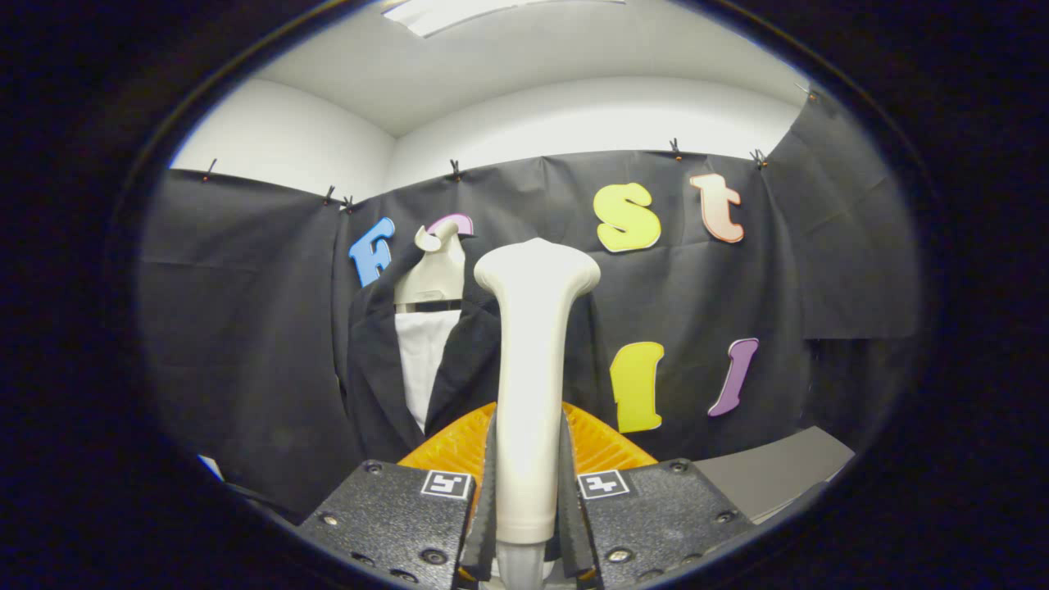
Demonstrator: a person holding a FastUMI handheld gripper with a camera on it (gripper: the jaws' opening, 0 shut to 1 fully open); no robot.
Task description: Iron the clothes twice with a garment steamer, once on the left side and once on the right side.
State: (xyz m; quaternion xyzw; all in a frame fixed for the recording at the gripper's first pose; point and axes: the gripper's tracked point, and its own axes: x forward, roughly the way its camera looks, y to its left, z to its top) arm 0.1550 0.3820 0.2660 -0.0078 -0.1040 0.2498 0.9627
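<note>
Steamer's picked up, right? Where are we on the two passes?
Done: the gripper is shut on the steamer, held upright. In hand: carrying it toward the jacket, which hangs beyond it, not touched. Left: both passes; nothing shows either side steamed.

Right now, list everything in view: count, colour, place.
garment steamer: one, cream white, upright between the tool's fingers, its wide head at the top.
jacket: one, black, hanging on the mannequin beyond the steamer, open at the front.
shirt: one, white, under the jacket, showing in its opening.
mannequin: one, cream, neck and hook showing above the jacket's collar.
orange ribbed object: one, orange, just ahead of the fingers, behind the steamer's handle; what it is cannot be told.
grey board: one, grey, low, to the right of the fingers.
tool: one, fingers shut on the steamer's handle, one on each side.
</note>
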